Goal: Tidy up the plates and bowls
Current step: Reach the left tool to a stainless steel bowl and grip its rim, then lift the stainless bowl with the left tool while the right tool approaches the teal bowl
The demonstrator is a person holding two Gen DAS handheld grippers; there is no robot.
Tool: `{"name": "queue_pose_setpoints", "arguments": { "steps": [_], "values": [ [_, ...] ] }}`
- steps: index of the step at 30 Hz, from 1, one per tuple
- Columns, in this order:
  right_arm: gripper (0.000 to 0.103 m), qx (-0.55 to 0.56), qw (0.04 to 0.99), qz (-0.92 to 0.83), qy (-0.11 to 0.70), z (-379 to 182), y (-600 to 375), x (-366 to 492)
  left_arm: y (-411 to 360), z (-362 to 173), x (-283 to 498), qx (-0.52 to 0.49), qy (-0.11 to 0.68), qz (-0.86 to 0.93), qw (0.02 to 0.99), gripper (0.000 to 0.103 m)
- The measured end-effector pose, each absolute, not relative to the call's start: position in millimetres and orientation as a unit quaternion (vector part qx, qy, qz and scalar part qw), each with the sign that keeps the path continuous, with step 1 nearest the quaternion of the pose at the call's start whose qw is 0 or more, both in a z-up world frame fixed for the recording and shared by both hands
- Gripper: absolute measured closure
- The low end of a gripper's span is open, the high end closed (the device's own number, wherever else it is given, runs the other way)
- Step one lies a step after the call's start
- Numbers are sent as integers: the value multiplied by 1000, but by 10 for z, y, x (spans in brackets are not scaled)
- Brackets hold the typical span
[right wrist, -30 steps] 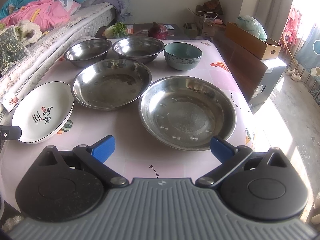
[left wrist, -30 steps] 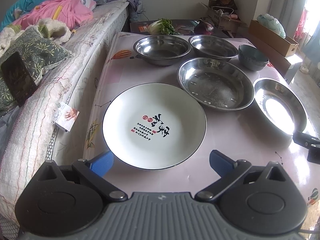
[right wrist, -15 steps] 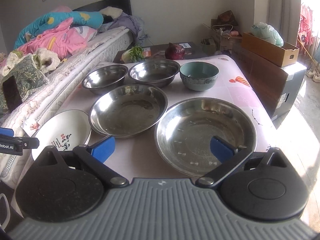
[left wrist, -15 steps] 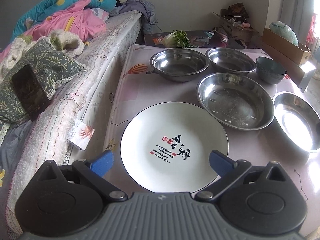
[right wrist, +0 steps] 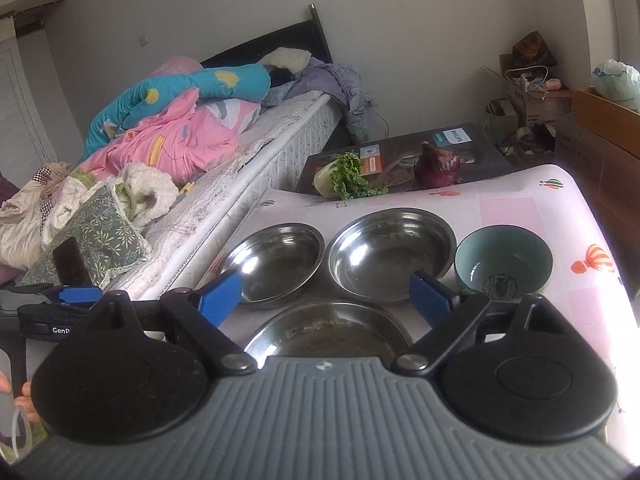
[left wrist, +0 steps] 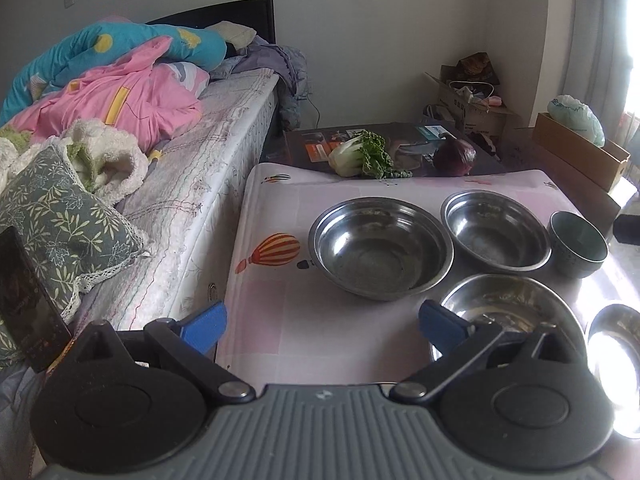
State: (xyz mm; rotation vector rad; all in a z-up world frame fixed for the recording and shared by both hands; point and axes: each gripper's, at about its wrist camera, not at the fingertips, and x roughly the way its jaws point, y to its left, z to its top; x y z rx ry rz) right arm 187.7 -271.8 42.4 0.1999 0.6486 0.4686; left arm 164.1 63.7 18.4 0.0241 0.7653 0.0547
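Note:
On the pink tablecloth (left wrist: 320,320) stand two steel bowls (left wrist: 382,248) (left wrist: 496,230) and a teal bowl (left wrist: 578,244) in a back row. In front of them lie a shallow steel plate (left wrist: 508,316) and a second one (left wrist: 616,360) in glare. My left gripper (left wrist: 322,322) hovers open over bare cloth, nothing in it. The right wrist view shows the same bowls (right wrist: 280,264) (right wrist: 390,254), teal bowl (right wrist: 504,264) and steel plate (right wrist: 328,332). My right gripper (right wrist: 325,298) hangs above them, its jaws closing with nothing between the pads. The white plate is out of sight.
A bed (left wrist: 192,184) with piled bedding runs along the table's left edge, with a patterned pillow (left wrist: 60,220) and a dark phone (left wrist: 28,300). Bok choy (left wrist: 360,156) and a red onion (left wrist: 454,156) lie behind the table. Cardboard boxes (left wrist: 580,156) stand at the right.
Both grippers pulled back and tilted upward, so the room's back wall shows. The white plate slid out of both views. The right gripper's jaws narrowed.

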Motion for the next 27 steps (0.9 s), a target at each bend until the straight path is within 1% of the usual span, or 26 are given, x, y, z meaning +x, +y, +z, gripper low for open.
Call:
{"name": "queue_pose_setpoints", "arguments": {
  "steps": [2,3,4,6,7,8,9,11,13,15,16,19,21,23,25,27],
  "values": [
    [33,80,910,238,331,411,-2542,2239,700,129,1881,-2,381,20,924,2],
    [38,70,909,241,333,407,-2464,2383,725,95,1987,-9,387,17,922,5],
    [41,58,909,243,334,396,-2374,2553,763,45,2110,-18,398,16,917,6],
    [56,43,903,249,349,348,-2219,2890,813,-33,2295,-32,415,14,909,8],
    [57,39,896,254,361,307,-2119,3079,832,-89,2410,-41,426,15,904,9],
    [62,34,891,258,371,269,-2015,3253,844,-132,2497,-43,434,13,900,11],
    [68,25,886,261,381,218,-1912,3415,847,-170,2569,-44,441,12,896,14],
    [71,7,876,272,398,124,-1731,3670,853,-263,2710,-45,457,13,888,17],
    [72,9,860,283,425,-22,-1558,3927,857,-348,2836,-50,474,10,879,24],
    [74,4,853,281,439,-141,-1423,4109,871,-434,2928,-58,491,9,869,36],
    [74,-1,850,282,445,-203,-1374,4168,871,-465,2960,-61,496,8,866,39],
    [74,-4,845,278,457,-352,-1310,4307,876,-553,3024,-68,504,10,861,51],
    [74,-2,839,281,467,-431,-1293,4357,903,-605,3068,-76,512,10,855,64],
    [75,0,830,290,476,-503,-1285,4376,946,-644,3093,-85,521,9,849,71],
    [76,-2,822,297,486,-565,-1271,4367,983,-664,3094,-89,521,10,849,73],
    [76,-6,817,306,489,-584,-1240,4344,1020,-665,3081,-89,522,13,848,78]
  ]
}}
